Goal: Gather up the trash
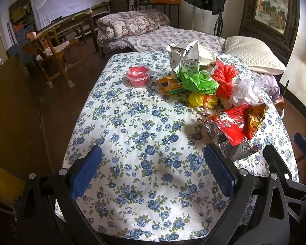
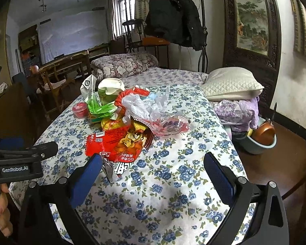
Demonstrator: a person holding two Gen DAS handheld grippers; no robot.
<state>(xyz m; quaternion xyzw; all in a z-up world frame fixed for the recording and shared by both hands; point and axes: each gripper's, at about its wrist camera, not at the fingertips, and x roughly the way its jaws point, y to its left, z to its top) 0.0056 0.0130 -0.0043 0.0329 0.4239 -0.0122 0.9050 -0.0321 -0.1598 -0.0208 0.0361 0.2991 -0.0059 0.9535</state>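
A pile of trash lies on the table under a blue-flowered cloth [image 1: 132, 134]. It holds a red lidded cup [image 1: 138, 77], a white and green paper bag [image 1: 184, 59], a green wrapper [image 1: 204, 81], a yellow box [image 1: 169, 86], red mesh [image 1: 224, 77] and a white plastic bag [image 1: 244, 91]. Nearest lies a torn red snack bag [image 1: 234, 128] [image 2: 116, 145]. My left gripper [image 1: 153, 173] hovers open over bare cloth, left of the snack bag. My right gripper [image 2: 154, 179] is open too, and its left fingertip [image 2: 91, 167] is at the bag's silver end.
A white pillow [image 2: 232, 83] and folded lilac clothes [image 2: 236, 112] lie at the far right. A blue basin [image 2: 259, 147] with a brown pan stands on a dark side table. A wooden chair [image 1: 53, 49] and a brown cabinet [image 1: 10, 102] stand to the left.
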